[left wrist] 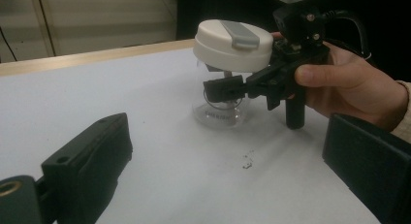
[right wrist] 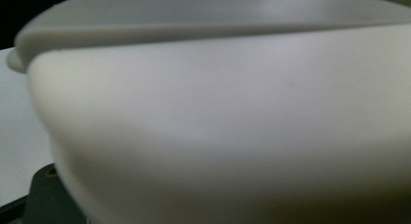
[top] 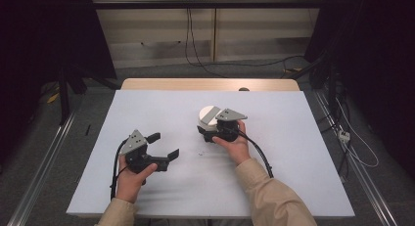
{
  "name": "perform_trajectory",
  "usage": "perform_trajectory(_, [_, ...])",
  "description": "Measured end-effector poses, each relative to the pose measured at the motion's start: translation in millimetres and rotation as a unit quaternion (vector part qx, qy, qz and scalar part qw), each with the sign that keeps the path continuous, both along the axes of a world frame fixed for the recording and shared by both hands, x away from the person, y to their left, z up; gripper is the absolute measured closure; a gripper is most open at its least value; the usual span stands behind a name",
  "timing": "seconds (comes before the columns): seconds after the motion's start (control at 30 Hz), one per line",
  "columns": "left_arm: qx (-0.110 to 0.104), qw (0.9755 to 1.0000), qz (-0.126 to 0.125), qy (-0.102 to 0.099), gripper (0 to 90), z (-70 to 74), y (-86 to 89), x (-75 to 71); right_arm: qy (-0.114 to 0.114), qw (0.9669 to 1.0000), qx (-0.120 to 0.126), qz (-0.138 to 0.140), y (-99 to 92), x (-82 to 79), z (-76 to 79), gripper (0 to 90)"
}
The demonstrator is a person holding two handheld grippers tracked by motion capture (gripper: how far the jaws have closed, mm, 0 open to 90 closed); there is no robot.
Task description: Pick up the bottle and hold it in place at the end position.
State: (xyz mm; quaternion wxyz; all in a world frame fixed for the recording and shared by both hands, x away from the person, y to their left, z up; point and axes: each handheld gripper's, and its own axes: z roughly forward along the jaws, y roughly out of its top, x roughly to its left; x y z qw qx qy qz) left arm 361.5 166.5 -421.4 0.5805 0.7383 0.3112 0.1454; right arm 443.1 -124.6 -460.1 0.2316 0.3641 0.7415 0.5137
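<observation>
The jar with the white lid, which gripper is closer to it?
Right. The right gripper is at the jar, its jaws around the clear body under the lid. The left gripper waits open, off to the side.

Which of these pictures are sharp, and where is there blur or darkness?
High view: the white table is evenly lit and sharp, the room around it dark. Left gripper view: the left claw is soft in the foreground, the white lid fairly sharp. Right gripper view: the lid is so near that it is blurred, without detail.
</observation>
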Motion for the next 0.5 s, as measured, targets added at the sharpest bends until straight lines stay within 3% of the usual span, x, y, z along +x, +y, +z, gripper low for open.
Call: perform_trajectory(0.5, [0.011,0.9998,-0.012,0.009,4.5,3.6,-16.8,8.4,0.002,1.0,-0.005,0.001,0.4,0.5,-1.5,18.2])
